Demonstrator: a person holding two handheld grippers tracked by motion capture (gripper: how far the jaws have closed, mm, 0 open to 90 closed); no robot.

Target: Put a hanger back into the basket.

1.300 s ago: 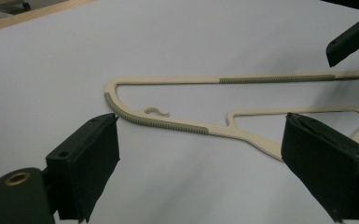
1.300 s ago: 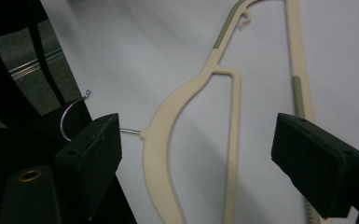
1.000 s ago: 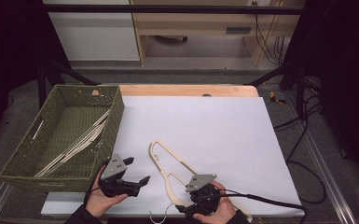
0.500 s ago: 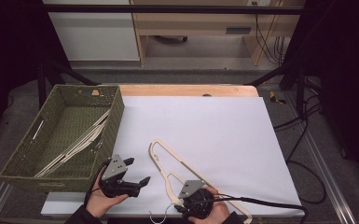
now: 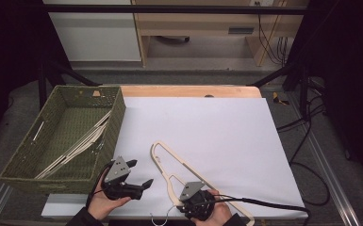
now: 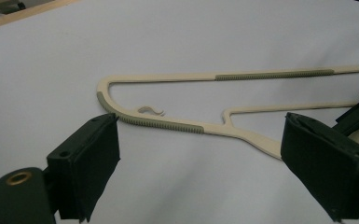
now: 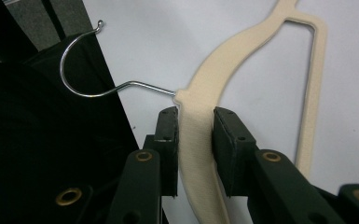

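Note:
A cream hanger (image 5: 171, 157) with a metal hook (image 7: 86, 71) lies flat on the white sheet (image 5: 217, 122) near the front edge. My right gripper (image 5: 190, 196) is shut on the hanger (image 7: 242, 46); its pads clamp the thick middle just below the hook's neck. My left gripper (image 5: 140, 173) hovers to the left of the hanger, open and holding nothing. In the left gripper view the gripper (image 6: 200, 140) has its jaws spread wide, and one ribbed arm of the hanger (image 6: 168, 124) lies just beyond them.
A green woven basket (image 5: 119, 110) stands at the left, with several cream hangers (image 5: 82, 146) leaning inside. The table's wooden edge (image 5: 188, 91) runs along the back. A black cable (image 5: 264, 203) trails right from the right gripper. The hook overhangs the sheet's front edge.
My right gripper has slid a little to the left and nearer the front edge, along the hanger's middle. The left gripper has stayed put, still open.

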